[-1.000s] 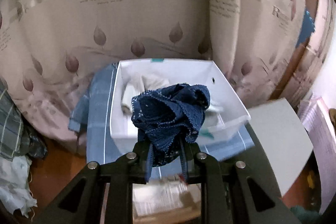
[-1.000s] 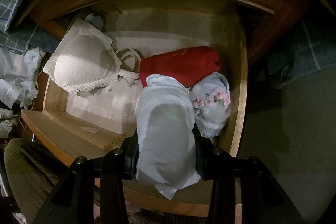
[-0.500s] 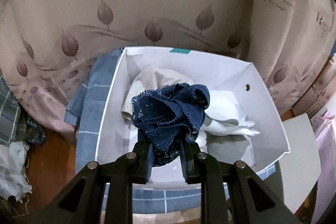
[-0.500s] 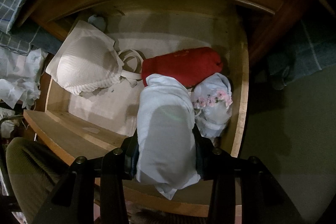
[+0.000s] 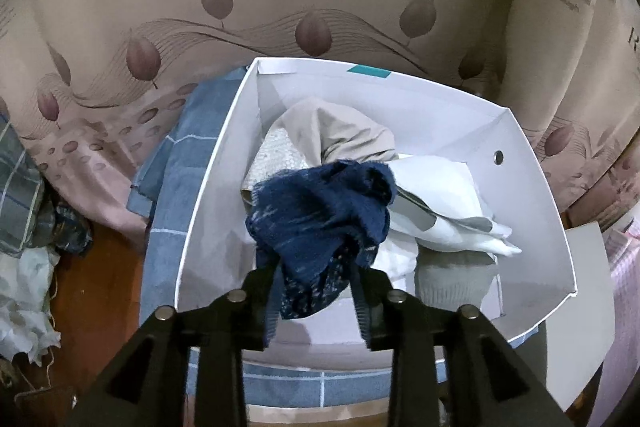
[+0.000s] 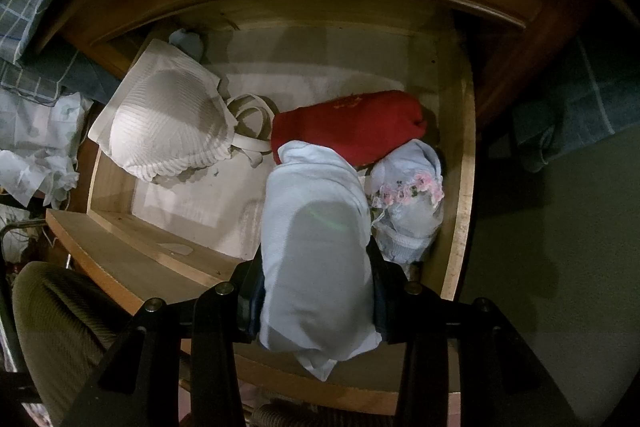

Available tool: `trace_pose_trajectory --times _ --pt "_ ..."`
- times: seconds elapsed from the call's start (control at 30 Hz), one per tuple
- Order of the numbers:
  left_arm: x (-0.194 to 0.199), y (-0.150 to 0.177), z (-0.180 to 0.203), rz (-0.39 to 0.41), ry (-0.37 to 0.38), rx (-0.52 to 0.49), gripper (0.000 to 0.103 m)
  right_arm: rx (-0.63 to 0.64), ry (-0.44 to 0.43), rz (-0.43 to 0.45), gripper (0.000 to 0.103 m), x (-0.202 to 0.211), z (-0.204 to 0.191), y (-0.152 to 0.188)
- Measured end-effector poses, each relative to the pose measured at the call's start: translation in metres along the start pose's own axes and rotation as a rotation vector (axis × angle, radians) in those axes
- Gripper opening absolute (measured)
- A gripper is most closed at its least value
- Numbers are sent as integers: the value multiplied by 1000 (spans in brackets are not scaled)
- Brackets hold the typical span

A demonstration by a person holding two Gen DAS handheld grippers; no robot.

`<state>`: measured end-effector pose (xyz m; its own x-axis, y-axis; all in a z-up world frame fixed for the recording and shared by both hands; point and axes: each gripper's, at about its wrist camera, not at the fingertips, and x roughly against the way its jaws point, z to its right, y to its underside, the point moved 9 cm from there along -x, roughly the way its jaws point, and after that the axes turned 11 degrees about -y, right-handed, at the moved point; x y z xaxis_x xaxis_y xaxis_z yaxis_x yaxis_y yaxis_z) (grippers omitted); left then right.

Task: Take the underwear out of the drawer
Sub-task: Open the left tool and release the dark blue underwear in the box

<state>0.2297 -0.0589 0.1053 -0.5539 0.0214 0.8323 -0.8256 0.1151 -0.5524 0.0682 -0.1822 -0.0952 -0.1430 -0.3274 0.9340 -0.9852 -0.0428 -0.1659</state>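
Observation:
My left gripper (image 5: 316, 291) has its fingers spread a little, with dark blue lace underwear (image 5: 324, 223) hanging between them over the white box (image 5: 208, 187). The box holds beige and white garments (image 5: 336, 131). My right gripper (image 6: 318, 291) is shut on a pale blue folded underwear (image 6: 316, 247), held above the open wooden drawer (image 6: 464, 163). In the drawer lie a red folded piece (image 6: 352, 131), a white bra (image 6: 168, 123) and a pale floral-trimmed piece (image 6: 412, 203).
The white box stands on a blue checked cloth (image 5: 172, 187) in front of a leaf-print curtain (image 5: 312, 7). Crumpled cloths (image 5: 24, 267) lie on the floor at left. A white panel (image 5: 580, 307) is at right. A ribbed knee (image 6: 52, 327) shows by the drawer front.
My left gripper moved forward over the white box and its fingers have spread a little around the blue underwear. My right gripper has barely moved with its pale blue piece.

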Motion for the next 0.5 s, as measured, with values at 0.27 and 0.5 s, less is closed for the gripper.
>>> trace_pose_trajectory --times 0.27,0.5 --pt "22 2 3 60 30 -24 42 0 4 -2 38 -1 0 1" --pt "53 26 -4 148 8 -55 43 5 10 -4 38 -1 0 1"
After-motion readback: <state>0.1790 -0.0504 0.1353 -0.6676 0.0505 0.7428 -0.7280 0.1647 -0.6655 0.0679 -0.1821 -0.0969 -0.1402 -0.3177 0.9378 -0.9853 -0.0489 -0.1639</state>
